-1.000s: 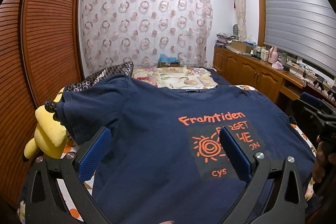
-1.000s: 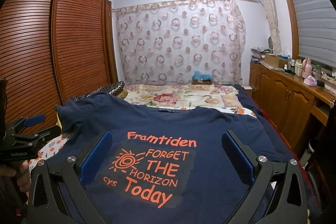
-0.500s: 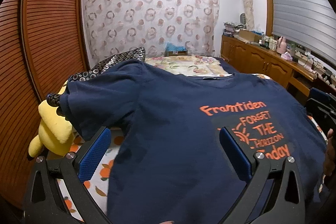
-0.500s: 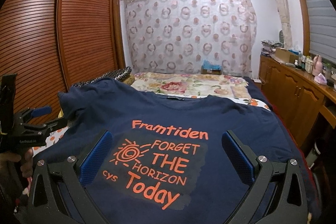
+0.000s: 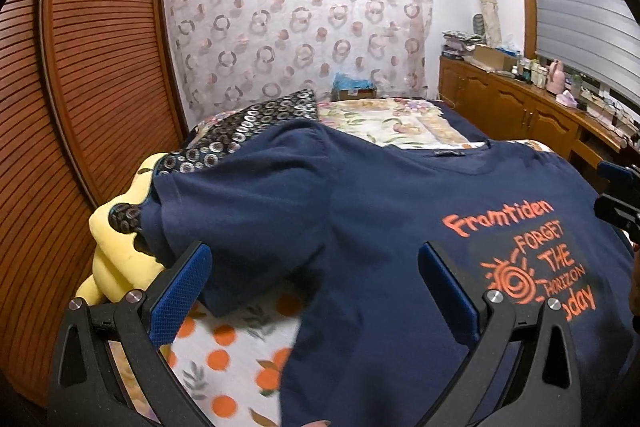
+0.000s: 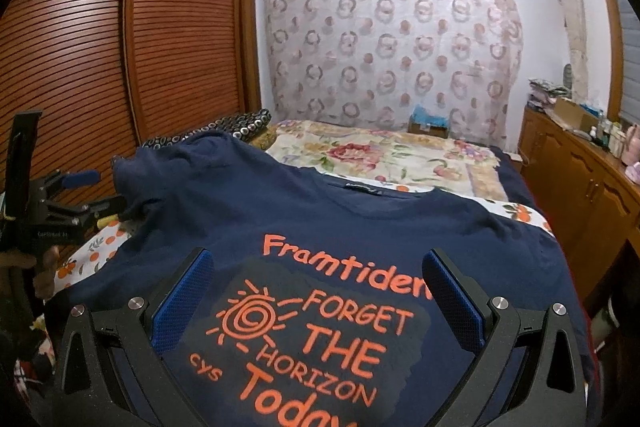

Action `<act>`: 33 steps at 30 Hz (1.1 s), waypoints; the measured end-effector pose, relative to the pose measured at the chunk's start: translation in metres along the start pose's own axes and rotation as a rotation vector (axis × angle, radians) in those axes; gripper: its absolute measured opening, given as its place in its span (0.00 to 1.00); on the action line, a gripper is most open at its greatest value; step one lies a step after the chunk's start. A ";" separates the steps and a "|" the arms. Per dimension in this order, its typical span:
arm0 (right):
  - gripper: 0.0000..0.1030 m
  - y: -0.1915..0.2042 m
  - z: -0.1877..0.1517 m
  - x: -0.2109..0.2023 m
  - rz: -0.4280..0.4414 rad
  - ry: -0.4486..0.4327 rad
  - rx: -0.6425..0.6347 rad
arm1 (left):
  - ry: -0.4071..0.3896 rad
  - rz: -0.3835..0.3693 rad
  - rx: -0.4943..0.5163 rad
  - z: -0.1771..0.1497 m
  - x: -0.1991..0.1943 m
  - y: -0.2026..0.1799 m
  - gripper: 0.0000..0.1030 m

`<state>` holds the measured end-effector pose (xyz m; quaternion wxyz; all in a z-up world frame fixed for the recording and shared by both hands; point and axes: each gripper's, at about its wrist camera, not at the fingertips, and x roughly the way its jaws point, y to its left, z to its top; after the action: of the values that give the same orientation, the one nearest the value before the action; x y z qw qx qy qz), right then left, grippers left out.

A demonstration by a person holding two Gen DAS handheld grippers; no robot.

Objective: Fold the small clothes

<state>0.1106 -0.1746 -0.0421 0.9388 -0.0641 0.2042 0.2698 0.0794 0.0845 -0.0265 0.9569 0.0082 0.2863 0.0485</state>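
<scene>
my left gripper (image 5: 316, 287) and right gripper (image 6: 318, 291) released, holding nothing | navy t-shirt (image 6: 320, 211) flat, frame centre | risk: left sleeve (image 5: 240, 211) over yellow plush (image 5: 116, 259) snags, skewing fold

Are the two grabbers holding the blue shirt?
No. The left gripper and right gripper are both open above the shirt, holding nothing.

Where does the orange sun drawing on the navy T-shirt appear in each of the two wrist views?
Left wrist view: the sun drawing is at lower right, right of the open left gripper.
Right wrist view: the sun drawing is at lower centre-left, between the fingers of the open right gripper.
Shared landmark: the orange word Framtiden printed above it on the navy T-shirt.
</scene>
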 end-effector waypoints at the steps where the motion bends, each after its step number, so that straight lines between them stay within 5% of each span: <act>1: 1.00 -0.001 0.003 0.004 0.001 0.003 -0.005 | 0.002 -0.002 -0.009 0.002 0.002 0.006 1.00; 16: 1.00 -0.019 0.041 0.085 0.084 0.130 -0.037 | 0.088 0.007 -0.109 0.032 0.039 0.086 0.98; 24: 1.00 -0.034 0.053 0.139 0.145 0.232 -0.036 | 0.184 -0.031 -0.180 0.034 0.066 0.112 0.60; 33: 1.00 -0.046 0.070 0.177 0.191 0.286 -0.033 | 0.252 0.012 -0.240 0.030 0.084 0.131 0.54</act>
<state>0.2958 -0.1122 -0.0523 0.8692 -0.0974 0.3363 0.3492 0.1539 0.2237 -0.0418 0.9071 -0.1108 0.3963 0.0887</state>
